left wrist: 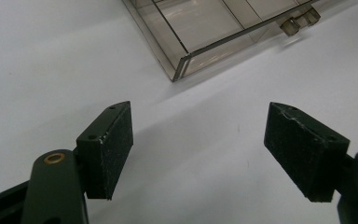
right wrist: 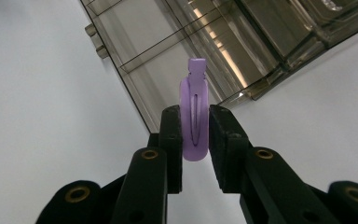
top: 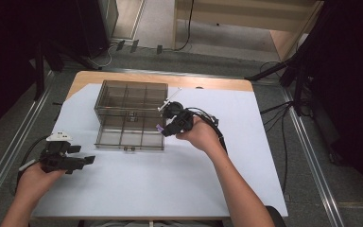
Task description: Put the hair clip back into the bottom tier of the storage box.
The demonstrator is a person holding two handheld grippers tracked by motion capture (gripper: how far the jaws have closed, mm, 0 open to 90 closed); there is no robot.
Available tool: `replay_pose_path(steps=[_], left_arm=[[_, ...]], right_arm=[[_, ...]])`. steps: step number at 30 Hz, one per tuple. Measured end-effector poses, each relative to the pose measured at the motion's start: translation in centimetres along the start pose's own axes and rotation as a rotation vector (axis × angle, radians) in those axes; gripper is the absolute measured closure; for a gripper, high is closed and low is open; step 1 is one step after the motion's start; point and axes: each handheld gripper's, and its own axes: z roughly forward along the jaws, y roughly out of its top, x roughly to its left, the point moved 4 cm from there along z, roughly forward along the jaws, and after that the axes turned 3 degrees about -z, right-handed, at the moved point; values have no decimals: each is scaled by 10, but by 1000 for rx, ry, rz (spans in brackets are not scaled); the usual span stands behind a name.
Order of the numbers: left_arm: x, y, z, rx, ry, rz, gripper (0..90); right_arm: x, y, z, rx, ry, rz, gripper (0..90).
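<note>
A clear smoky plastic organizer box (top: 130,116) with several compartments lies open on the white sheet; its corner (left wrist: 182,65) appears in the left gripper view and its tray (right wrist: 205,51) in the right gripper view. My right gripper (top: 163,129) hovers at the box's right edge, shut on a purple hair clip (right wrist: 195,114) that sticks out past the pads; the clip (top: 159,127) shows as a small purple spot. My left gripper (top: 89,160) rests at the front left of the sheet, open, with nothing between its pads (left wrist: 114,144).
The white sheet (top: 170,179) covers a wooden table (top: 123,78). Black cables (top: 217,130) trail from the right gripper. Dark stands and floor rails (top: 307,142) flank the table. Open sheet lies in front of the box.
</note>
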Motion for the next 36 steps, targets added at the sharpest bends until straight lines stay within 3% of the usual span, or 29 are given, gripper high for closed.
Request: replay_pose_path(steps=[27,36], left_arm=[[-1,-1,1,-4,2,2,245],[0,-4,-2,-5,7,0,245]], right_arm=[[11,10,21,27,11,-34,776],[13,12,37,54,4,-34,776]])
